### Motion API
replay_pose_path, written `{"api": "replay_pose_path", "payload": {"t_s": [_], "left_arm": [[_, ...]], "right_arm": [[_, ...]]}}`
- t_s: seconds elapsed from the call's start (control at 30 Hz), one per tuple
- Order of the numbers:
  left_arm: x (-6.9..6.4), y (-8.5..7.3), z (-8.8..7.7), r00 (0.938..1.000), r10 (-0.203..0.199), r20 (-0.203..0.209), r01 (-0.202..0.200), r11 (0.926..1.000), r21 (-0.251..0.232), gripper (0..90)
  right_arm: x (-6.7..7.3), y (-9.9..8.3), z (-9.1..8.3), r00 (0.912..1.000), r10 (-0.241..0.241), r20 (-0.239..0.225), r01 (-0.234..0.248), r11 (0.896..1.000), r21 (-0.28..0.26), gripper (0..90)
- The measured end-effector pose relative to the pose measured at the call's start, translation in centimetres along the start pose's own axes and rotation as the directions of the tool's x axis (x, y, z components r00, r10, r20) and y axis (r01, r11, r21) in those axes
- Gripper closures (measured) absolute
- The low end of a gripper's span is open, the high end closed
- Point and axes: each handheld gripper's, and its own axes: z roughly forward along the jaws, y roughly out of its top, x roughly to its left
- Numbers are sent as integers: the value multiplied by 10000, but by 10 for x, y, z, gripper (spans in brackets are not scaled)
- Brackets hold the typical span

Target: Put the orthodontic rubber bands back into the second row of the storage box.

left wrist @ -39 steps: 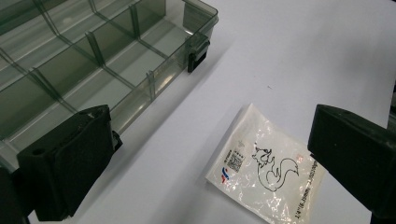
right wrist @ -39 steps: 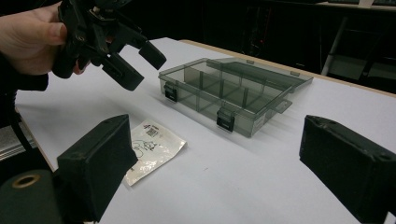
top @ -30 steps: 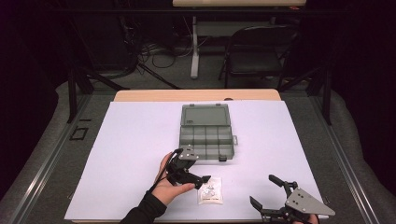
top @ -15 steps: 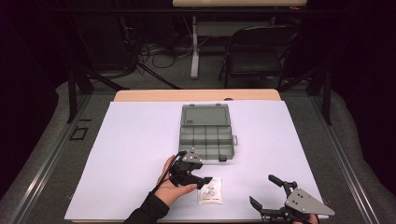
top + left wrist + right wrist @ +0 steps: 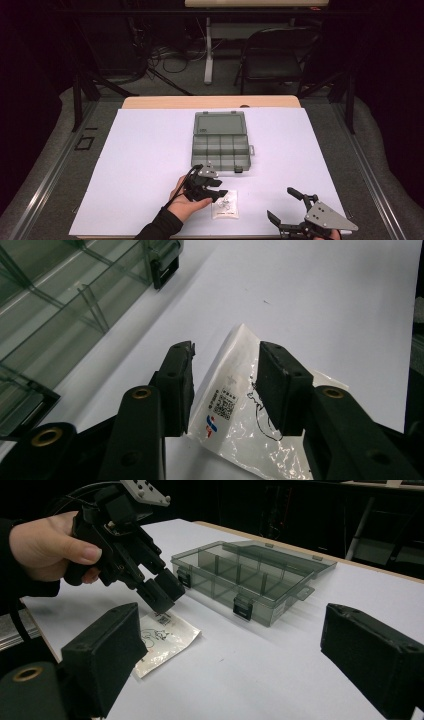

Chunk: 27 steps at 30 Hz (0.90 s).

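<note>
So the left gripper (image 5: 216, 191) is tipped down over the small clear plastic bag (image 5: 224, 205) near the front of the table. Its jaws have just been closing and now stand fairly narrow, straddling the bag's far end. In the left gripper view there's still a gap on both sides, so the pads aren't pressing on the film yet: bag between them, not gripped. The bag lies flat on the white table sheet (image 5: 150, 150), with a printed label and something thin and wiry inside.

The right gripper (image 5: 292, 210) sits off to the near right with its jaws spread wide, holding nothing.

Just beyond the bag is the smoked-plastic compartment box (image 5: 220, 145), lid flipped open to the far side, its compartments looking empty.

What could go wrong: the bag is flat and slick, so the pads could close on air above it or just shove it along the sheet. A pinch on one corner alone could let it swing or slip out on the lift.
</note>
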Motion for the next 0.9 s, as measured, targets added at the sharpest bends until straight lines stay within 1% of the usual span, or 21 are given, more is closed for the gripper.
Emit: {"api": "replay_pose_path", "payload": {"t_s": [0.03,0.1,0.13,0.17,0.23,0.3,0.37,0.43,0.47,0.53,0.67,0.7,0.77,0.83,0.9], "left_arm": [[-1,0,1,9999,26,-100,-26,10000,34,583],[-1,0,2,9999,45,-116,-45,10000,22,568],[-1,-1,5,9996,138,-241,-138,9999,18,560],[-1,-1,6,9996,156,-243,-156,9999,-11,561],[0,-1,7,9999,124,-58,-123,9999,11,581],[0,-1,8,9999,66,-136,-65,10000,70,580],[1,-2,9,9999,-40,-115,40,10000,41,585],[2,-3,10,9998,-184,38,184,9998,-72,635],[2,-3,10,9997,-245,51,245,9997,-52,657],[2,-4,10,9998,-180,11,180,9998,-28,684],[3,-5,12,9998,-182,42,181,9998,84,721],[2,-5,13,9999,-151,-18,151,9998,133,729],[3,-6,14,9999,-120,80,119,9998,178,746],[3,-6,14,10000,-25,-14,26,9996,294,774],[2,-6,15,10000,39,0,-39,9992,389,793]], "right_arm": [[0,0,0,10000,8,2,-8,10000,-3,91],[0,0,0,10000,27,-4,-27,10000,-13,91],[0,0,0,10000,11,-9,-11,10000,-12,91],[0,0,0,10000,10,-13,-10,10000,-9,91],[0,0,0,10000,13,-12,-13,10000,-6,91],[0,0,0,10000,10,-7,-10,10000,-14,91],[-1,0,0,10000,28,-10,-28,10000,-30,91],[-1,0,0,10000,34,-2,-34,10000,-32,91],[-1,0,0,10000,39,-1,-39,10000,-35,91],[-1,0,0,10000,14,-2,-14,10000,-38,91],[-1,0,0,10000,42,-3,-42,10000,-16,91],[-1,0,0,10000,42,-4,-42,10000,-16,91],[-1,0,0,10000,91,1,-91,10000,-17,91],[-1,0,0,10000,54,3,-54,10000,-18,91],[-1,0,0,10000,72,3,-72,10000,-15,91]]}}
